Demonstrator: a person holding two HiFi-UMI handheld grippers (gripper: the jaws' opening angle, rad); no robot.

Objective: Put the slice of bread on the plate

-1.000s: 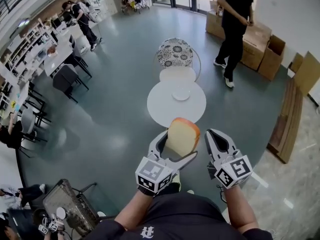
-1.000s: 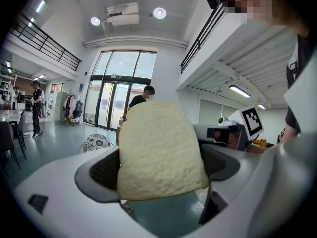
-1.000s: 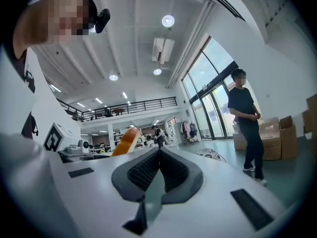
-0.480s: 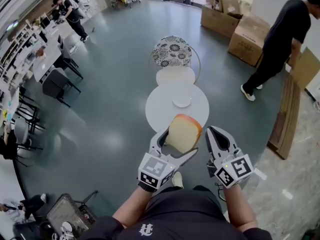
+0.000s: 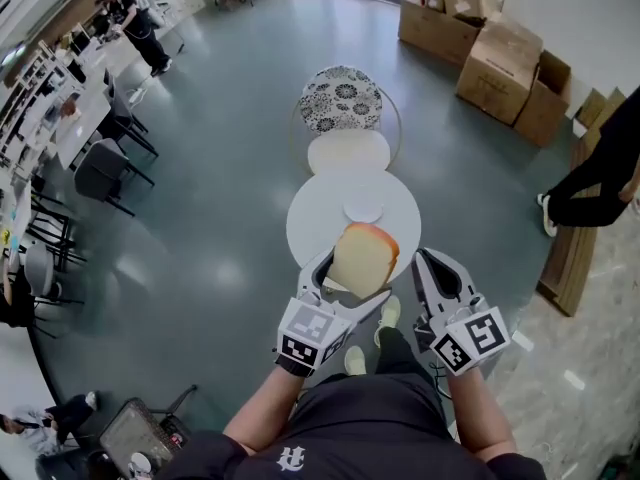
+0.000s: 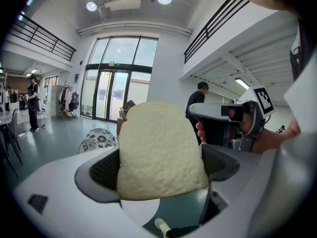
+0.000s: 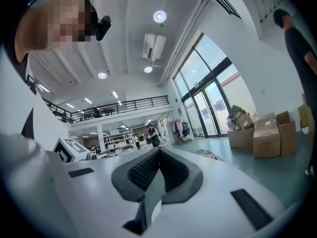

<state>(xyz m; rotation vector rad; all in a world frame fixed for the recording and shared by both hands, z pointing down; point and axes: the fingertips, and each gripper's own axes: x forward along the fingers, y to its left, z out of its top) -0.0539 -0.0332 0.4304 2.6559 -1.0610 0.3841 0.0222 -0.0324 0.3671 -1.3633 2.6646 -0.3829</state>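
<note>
Closer now: table (image 5: 318, 220) sits just under the left gripper (image 5: 346, 286), which clamps the bread (image 5: 364, 258) upright. Plate (image 5: 364, 208) lies ahead of it. Right gripper (image 5: 434, 264) alongside, jaws together, empty.

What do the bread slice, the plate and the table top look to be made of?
Bread slice: soft, pale, matte porous crumb, orange-brown crust in the head view; real or foam, unclear. Plate: white, smooth, perhaps ceramic or plastic. Table: white, smooth top; material unclear.

Bright, even daylight from tall windows (image 6: 119, 78), sharp focus, heavy fisheye distortion at edges.
</note>
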